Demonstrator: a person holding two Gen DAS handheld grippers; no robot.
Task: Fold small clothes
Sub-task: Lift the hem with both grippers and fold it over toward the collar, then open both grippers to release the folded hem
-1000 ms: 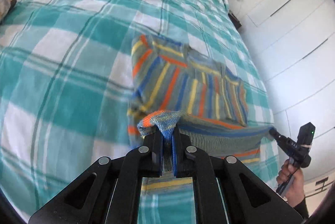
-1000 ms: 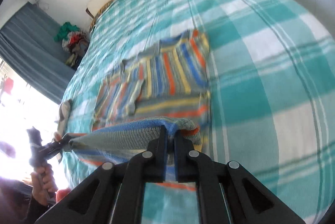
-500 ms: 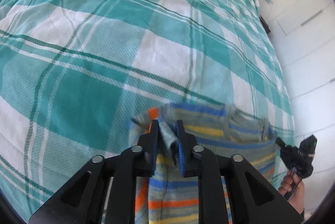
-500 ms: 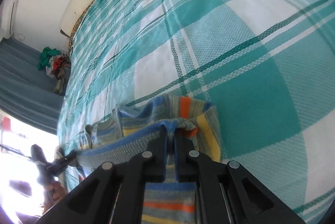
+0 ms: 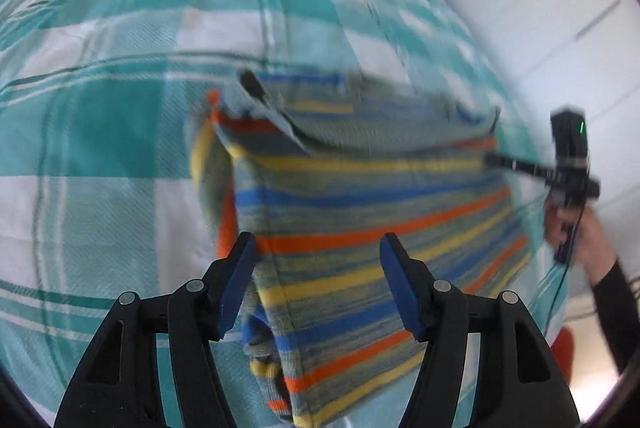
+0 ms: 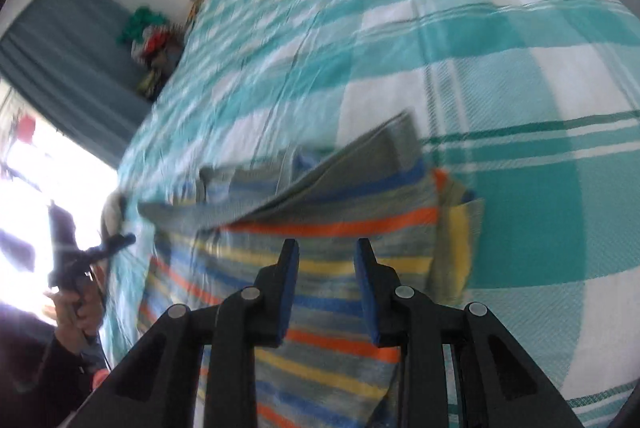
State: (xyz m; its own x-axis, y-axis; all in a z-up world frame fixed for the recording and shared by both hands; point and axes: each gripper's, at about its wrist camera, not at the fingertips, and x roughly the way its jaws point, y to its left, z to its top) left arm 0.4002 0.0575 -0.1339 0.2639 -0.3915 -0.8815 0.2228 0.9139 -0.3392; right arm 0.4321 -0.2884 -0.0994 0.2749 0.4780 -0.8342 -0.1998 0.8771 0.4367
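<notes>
We hold the left claw (image 5: 316,260) and right claw (image 6: 326,266) spread apart, gripping nothing, above the folded striped garment (image 5: 360,211) on the bed (image 5: 100,131).

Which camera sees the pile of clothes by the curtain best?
The right wrist view: the clothes pile sits beside the curtain past the bed. The left wrist view doesn't show it at all.

We counted one striped sweater (image 5: 360,211), one teal-and-white plaid bedspread (image 5: 100,107), two grippers, the left gripper (image 5: 316,284) and the right gripper (image 6: 327,284), one pile of clothes (image 6: 152,43) and one blue curtain (image 6: 60,67).
</notes>
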